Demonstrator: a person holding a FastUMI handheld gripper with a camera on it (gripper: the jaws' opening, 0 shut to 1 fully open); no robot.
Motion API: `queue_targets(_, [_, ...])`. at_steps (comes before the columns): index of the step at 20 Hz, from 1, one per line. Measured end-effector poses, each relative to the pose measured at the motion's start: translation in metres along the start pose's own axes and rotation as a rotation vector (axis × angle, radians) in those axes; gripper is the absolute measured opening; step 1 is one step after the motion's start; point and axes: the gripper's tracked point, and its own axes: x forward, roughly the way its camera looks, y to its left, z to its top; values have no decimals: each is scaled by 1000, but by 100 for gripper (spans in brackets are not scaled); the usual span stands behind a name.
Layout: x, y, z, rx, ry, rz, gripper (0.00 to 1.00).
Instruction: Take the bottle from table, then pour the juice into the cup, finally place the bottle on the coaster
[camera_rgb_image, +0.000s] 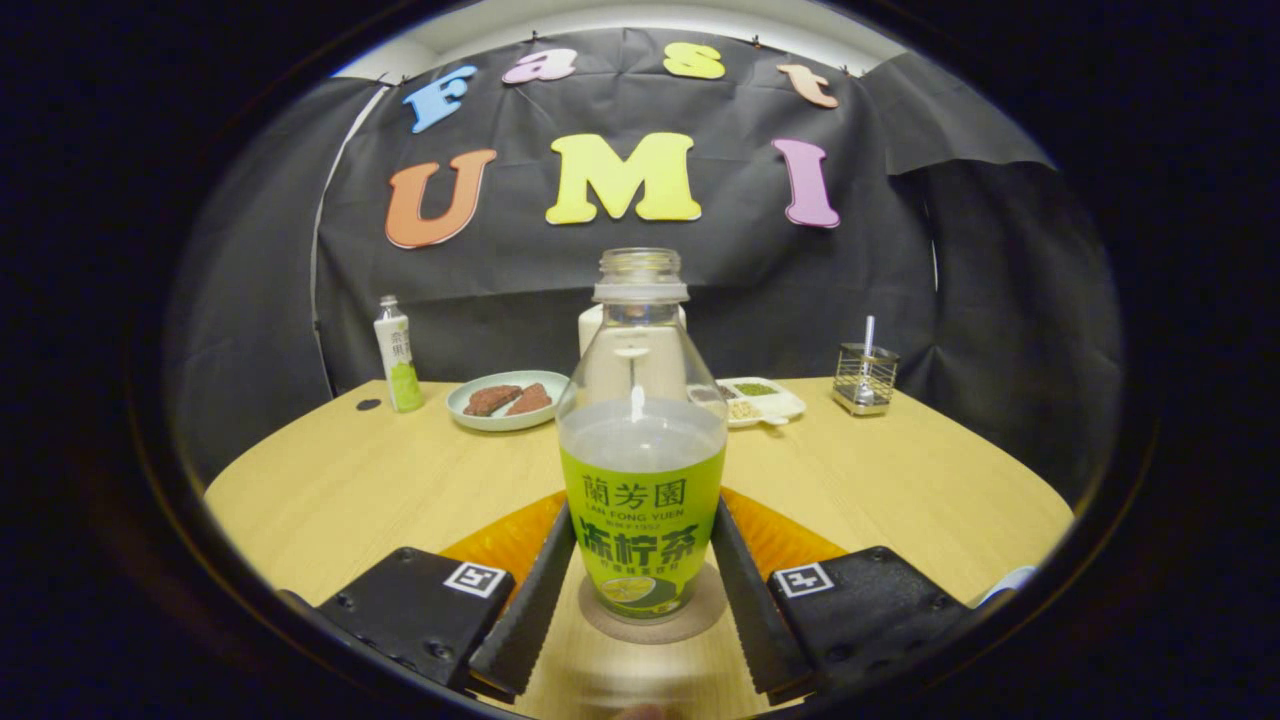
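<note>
A clear, uncapped bottle (641, 470) with a green label stands upright between my fingers, roughly half full of pale liquid. Its base rests on a round brown coaster (700, 615) on the wooden table (340, 490). My gripper (641, 540) is shut on the bottle, one finger pressed against each side of the label. Directly behind the bottle stands a white cup (588, 335), mostly hidden and seen partly through the glass. An orange mat (500, 545) lies under the coaster area, showing beyond both fingers.
At the far side of the table are a small white-and-green bottle (397, 367), a pale plate (470, 412) with brown pieces, a white compartment tray (785, 405) and a wire mesh holder (865, 378) with a utensil. A small dark spot (368, 405) marks the table.
</note>
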Motion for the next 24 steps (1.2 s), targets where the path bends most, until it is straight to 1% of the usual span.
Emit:
queue_targets(2, [1, 0, 2, 0, -6, 1, 83])
queue_targets(3, [0, -1, 4, 1, -12, 4, 85])
queue_targets(4, [-2, -1, 6, -4, -15, 2, 89])
queue_targets(6, [-4, -1, 10, -23, -19, -1, 100])
queue_targets(11, [-17, -2, 13, -23, -11, -1, 100])
queue_targets(15, [-39, -3, 24, -23, -31, -10, 100])
queue_targets(18, [-64, 0, 33, -14, -62, -7, 100])
queue_targets(21, [-102, 3, 46, -16, -101, -10, 100])
queue_targets(24, [-140, 6, 64, 13, -161, 1, 100])
